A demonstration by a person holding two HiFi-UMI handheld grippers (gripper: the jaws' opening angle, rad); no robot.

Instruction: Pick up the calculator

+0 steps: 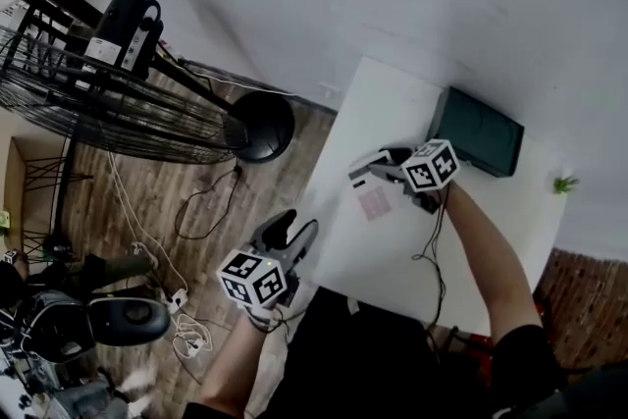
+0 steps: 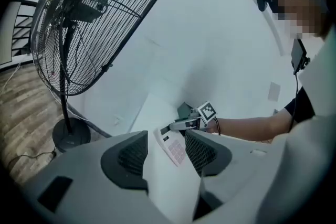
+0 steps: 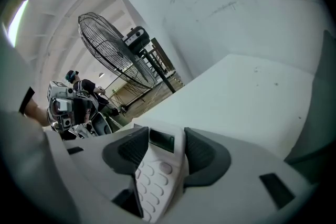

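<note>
A white calculator (image 1: 375,203) with pale pink keys lies on the white table (image 1: 392,103). My right gripper (image 1: 368,170) is at its display end. In the right gripper view the calculator (image 3: 157,170) fills the gap of that gripper (image 3: 163,152), with a dark pad against each long edge. My left gripper (image 1: 292,233) hangs over the table's left edge, short of the calculator. It stands open with nothing between its fingers (image 2: 134,157). Past them lie the calculator (image 2: 175,149) and the right gripper (image 2: 178,126).
A dark green box (image 1: 478,130) stands on the table just behind the right gripper. A large floor fan (image 1: 118,103) with a round black base (image 1: 260,125) stands on the wood floor to the left. Cables (image 1: 196,211) trail there. A small green plant (image 1: 564,183) is at the table's right.
</note>
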